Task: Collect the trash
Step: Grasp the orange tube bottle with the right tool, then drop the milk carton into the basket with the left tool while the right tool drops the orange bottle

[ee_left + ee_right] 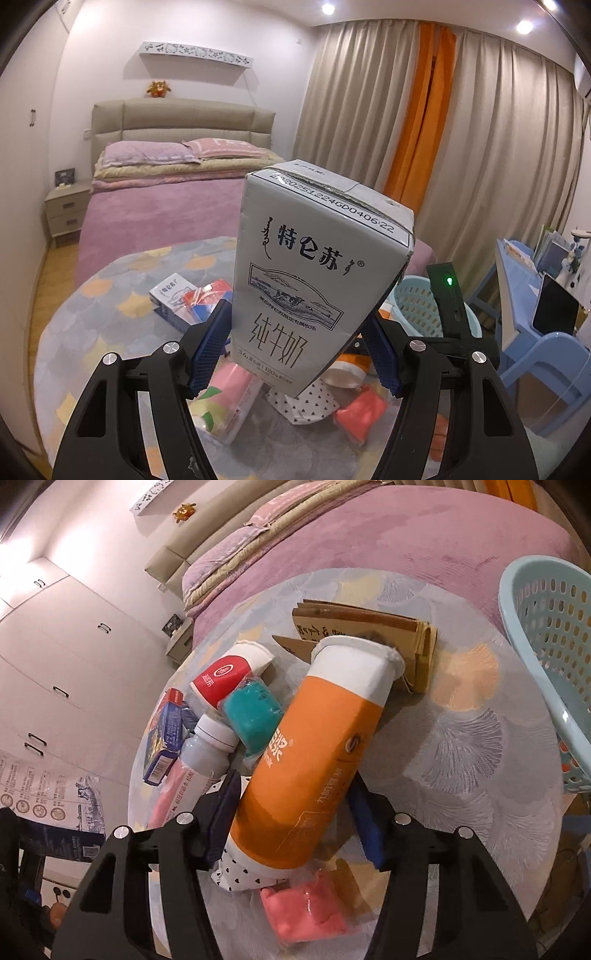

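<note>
Milk carton (295, 291), stiff and probably light, was pinched at its lower sides by the left claw (295, 339) above the table (110, 332). Orange cup (314, 760), easily crushed, was clasped mid-body by the right claw (291, 819), near the basket (546, 657).

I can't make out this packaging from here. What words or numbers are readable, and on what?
"特仑苏" and "纯牛奶": front of the milk carton in the left gripper.
"20251224GDD406:22": the carton's top edge.
Orange paper cup in the right gripper: print too skewed to read.
Red cup, blue box: too small.
</note>
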